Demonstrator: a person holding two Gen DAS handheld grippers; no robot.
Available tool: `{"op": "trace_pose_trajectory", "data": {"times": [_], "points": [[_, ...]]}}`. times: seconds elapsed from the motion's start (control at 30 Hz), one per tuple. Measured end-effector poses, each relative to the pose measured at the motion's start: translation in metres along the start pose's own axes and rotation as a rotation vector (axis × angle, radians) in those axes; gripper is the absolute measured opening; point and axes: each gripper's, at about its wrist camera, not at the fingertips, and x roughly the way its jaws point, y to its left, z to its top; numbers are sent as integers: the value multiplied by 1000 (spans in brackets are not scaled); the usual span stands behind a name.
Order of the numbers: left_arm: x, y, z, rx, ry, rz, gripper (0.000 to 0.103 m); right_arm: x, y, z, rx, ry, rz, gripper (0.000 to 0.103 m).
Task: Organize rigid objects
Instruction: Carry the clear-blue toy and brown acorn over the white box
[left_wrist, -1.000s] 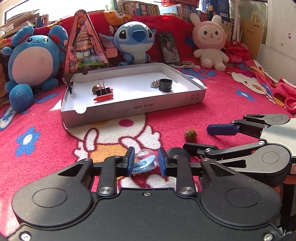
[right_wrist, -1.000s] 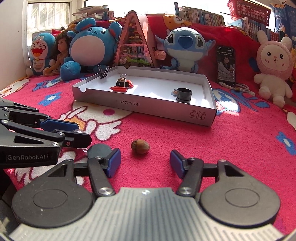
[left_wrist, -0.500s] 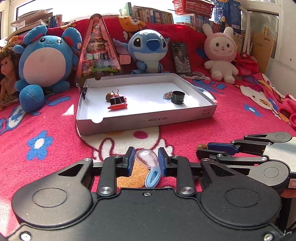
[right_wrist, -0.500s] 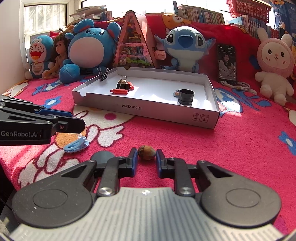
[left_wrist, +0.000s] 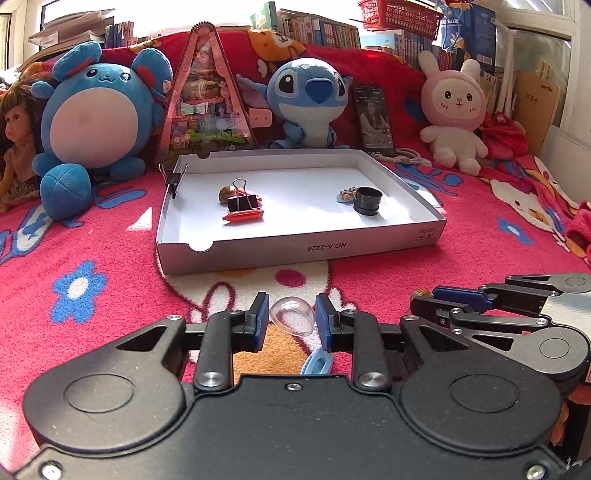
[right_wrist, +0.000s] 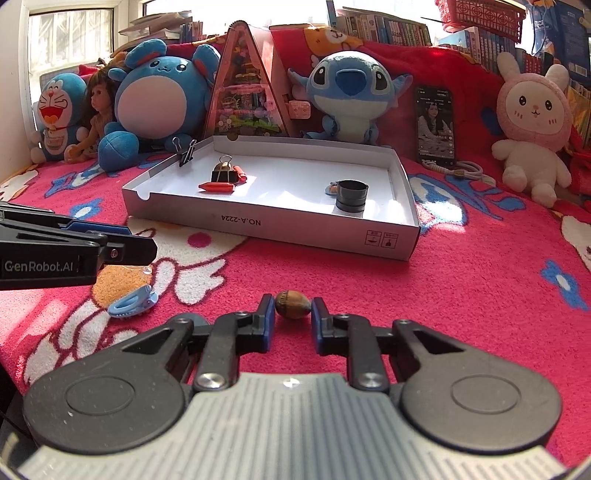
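Left gripper (left_wrist: 289, 322): jaws closed on a clear plastic dome (left_wrist: 291, 316), held above the pink patterned blanket (left_wrist: 110, 314); a blue hair clip (right_wrist: 133, 302) lies on the blanket under it. Right gripper (right_wrist: 292, 320): jaws closed on a brown acorn (right_wrist: 292, 304) (contact with the blanket cannot be judged). Farther off, mid-scene: white shallow box (left_wrist: 295, 246), open top. Inside, left: black binder clip (left_wrist: 242, 201), orange-red piece (left_wrist: 243, 216) just in front of it, brown nut (left_wrist: 226, 192) behind. Inside, right: black ring (left_wrist: 367, 200). Second binder clip (left_wrist: 173, 180) on the box's far-left wall. Far edge: plush toys (left_wrist: 308, 99), propped phone (left_wrist: 373, 120)
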Motion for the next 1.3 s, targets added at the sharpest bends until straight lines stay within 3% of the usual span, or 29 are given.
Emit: {"op": "trace_pose_trajectory", "data": {"times": [0.8, 0.83, 0.87, 0.97, 1.0, 1.1, 1.3], "points": [[16, 10, 23, -40, 3, 10, 26, 11, -13, 15, 48, 4, -39, 21], [16, 10, 22, -39, 6, 11, 26, 11, -13, 14, 53, 2, -33, 23], [17, 10, 21, -39, 10, 11, 26, 11, -14, 11, 61, 1, -22, 31], [18, 11, 18, -46, 22, 8, 26, 12, -14, 5, 66, -1, -19, 36], [18, 12, 18, -49, 24, 8, 26, 12, -15, 4, 69, -1, -19, 45], [17, 14, 16, -52, 24, 10, 26, 13, -17, 1, 87, 3, -8, 55], [16, 11, 9, -41, 29, 17, 26, 15, -20, 2, 107, -11, -19, 62]]}}
